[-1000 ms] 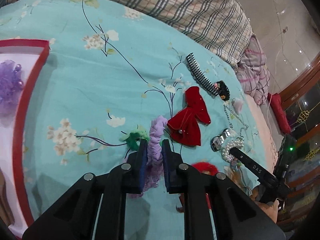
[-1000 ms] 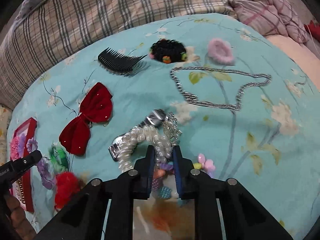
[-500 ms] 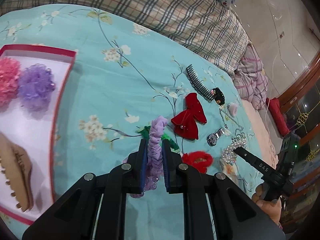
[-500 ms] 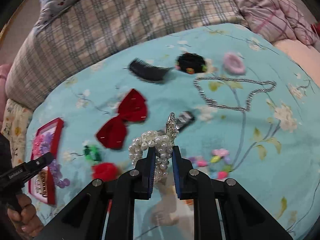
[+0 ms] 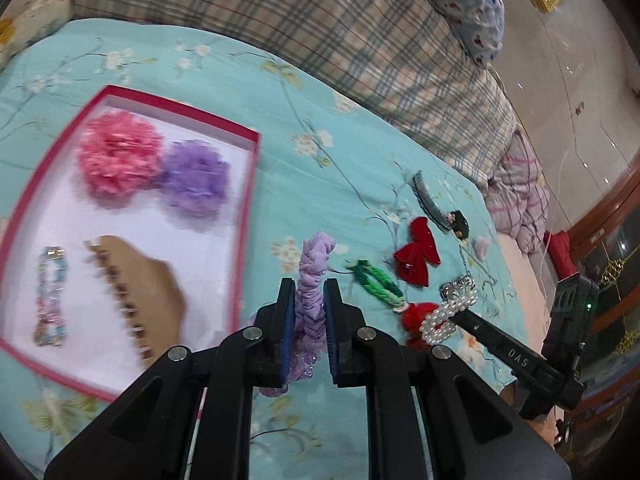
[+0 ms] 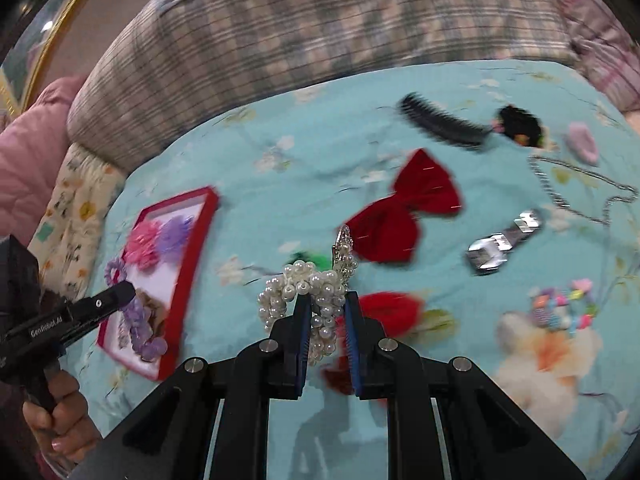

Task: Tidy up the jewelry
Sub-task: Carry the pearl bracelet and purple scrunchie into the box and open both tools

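Clamping a lilac scrunchie (image 5: 311,280) between its blue pads, the left gripper (image 5: 310,320) holds it lifted above the turquoise floral bedspread (image 5: 280,120), just right of the red-rimmed box (image 5: 248,208). Inside the box lie a pink flower (image 5: 118,160), a purple flower (image 5: 196,182), a tan claw clip (image 5: 148,296) and a beaded bracelet (image 5: 50,300). The right gripper (image 6: 326,320) is clenched on a pearl hairpiece (image 6: 308,292), raised over the bedspread. On the cloth farther right rest a red bow (image 6: 404,216), a black comb (image 6: 440,122), a silver clip (image 6: 502,242), a chain (image 6: 580,188) and a green tie (image 5: 376,284).
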Motion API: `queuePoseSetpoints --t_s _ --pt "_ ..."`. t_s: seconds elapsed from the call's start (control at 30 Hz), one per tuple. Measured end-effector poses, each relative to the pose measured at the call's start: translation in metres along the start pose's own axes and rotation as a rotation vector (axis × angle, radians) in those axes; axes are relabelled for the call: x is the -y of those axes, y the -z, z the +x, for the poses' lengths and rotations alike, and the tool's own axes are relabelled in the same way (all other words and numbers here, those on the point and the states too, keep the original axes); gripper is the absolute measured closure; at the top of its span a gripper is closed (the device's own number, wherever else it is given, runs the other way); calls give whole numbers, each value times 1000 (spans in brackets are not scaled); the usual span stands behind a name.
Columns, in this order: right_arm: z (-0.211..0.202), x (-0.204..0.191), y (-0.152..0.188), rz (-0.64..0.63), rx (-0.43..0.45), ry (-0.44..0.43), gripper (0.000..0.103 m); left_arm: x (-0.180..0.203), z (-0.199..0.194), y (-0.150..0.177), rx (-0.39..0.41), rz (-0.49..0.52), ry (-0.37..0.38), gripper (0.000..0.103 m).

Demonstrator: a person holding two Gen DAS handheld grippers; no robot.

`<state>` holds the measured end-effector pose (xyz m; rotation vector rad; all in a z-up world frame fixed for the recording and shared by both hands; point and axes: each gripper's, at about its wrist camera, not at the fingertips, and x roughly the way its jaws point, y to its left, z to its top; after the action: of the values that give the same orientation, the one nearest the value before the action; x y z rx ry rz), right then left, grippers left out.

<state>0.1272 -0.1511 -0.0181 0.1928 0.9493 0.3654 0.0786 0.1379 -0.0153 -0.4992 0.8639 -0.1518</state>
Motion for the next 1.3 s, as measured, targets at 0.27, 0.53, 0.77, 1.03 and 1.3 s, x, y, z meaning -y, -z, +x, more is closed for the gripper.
queuePoseSetpoints --t_s 0.27,0.53,0.77,1.03,1.3 --pt "14 -58 2 -85 -24 -87 87 -31 -31 -1 46 -39 -39 91" --pt "33 -106 2 -137 -45 -171 87 -64 -60 -12 100 -71 -88 91" --pt "56 -147 -1 -203 -70 -218 87 -98 -69 -23 124 -118 -135 91" --pt "93 -178 -12 -248 -106 -216 87 -129 -50 -39 108 -155 -169 91" --pt "132 -197 -19 -305 -152 -185 87 -153 -20 -53 70 -180 -191 91"
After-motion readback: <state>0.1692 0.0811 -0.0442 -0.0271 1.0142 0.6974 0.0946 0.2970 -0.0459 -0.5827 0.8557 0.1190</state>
